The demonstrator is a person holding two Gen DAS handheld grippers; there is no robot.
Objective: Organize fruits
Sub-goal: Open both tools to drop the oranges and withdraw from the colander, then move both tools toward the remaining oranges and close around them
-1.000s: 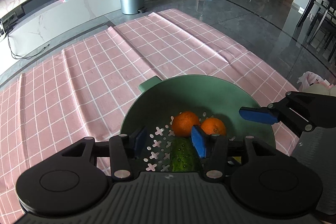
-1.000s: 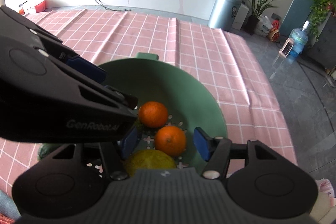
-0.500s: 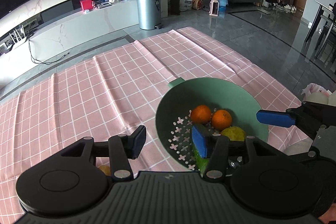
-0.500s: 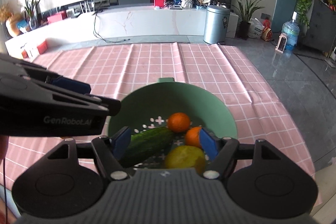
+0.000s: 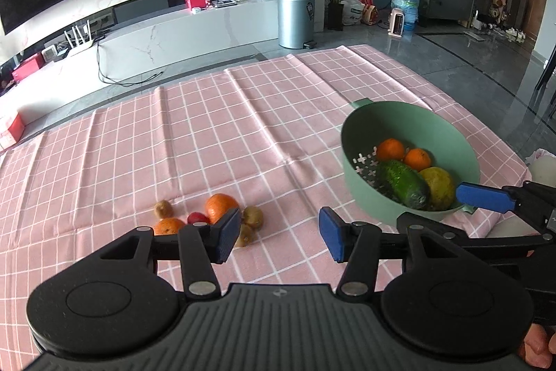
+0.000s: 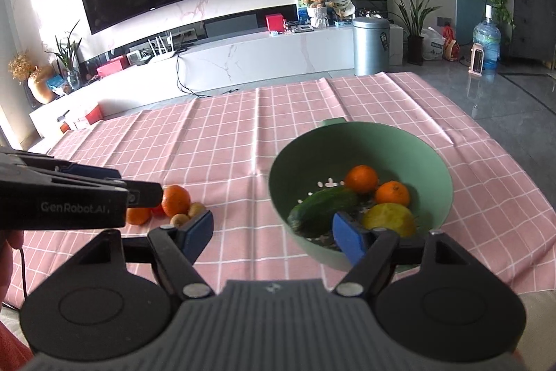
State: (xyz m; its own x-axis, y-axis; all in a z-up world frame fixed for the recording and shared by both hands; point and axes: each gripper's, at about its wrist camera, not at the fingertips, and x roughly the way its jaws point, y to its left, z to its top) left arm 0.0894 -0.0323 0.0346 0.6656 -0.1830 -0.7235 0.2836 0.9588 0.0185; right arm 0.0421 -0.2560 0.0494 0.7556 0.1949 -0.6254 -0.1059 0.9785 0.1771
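Observation:
A green colander bowl (image 5: pixel 361 127) (image 6: pixel 285 159) sits on the pink checked cloth and holds two oranges (image 5: pixel 391 149), a cucumber (image 5: pixel 403 184) (image 6: pixel 326 204) and a yellow fruit (image 5: pixel 438 186) (image 6: pixel 387 218). To its left on the cloth lies a cluster: two oranges (image 5: pixel 219 207) (image 6: pixel 175 199), a small red fruit (image 5: pixel 196 217) and three kiwis (image 5: pixel 253 217). My left gripper (image 5: pixel 279 233) is open and empty, above the cloth between cluster and bowl. My right gripper (image 6: pixel 274 232) is open and empty at the bowl's near rim.
The pink checked cloth (image 5: pixel 215 127) covers the table; its right edge drops to a grey floor (image 5: pixel 469 65). A white TV bench (image 5: pixel 173 33), a metal bin (image 5: pixel 295 18) and plants stand far behind. A white bag (image 5: pixel 544 167) lies at the right.
Both grippers have pulled back and up from over the bowl. The left has swung left, bringing the fruit cluster into view. The cucumber now lies in the bowl.

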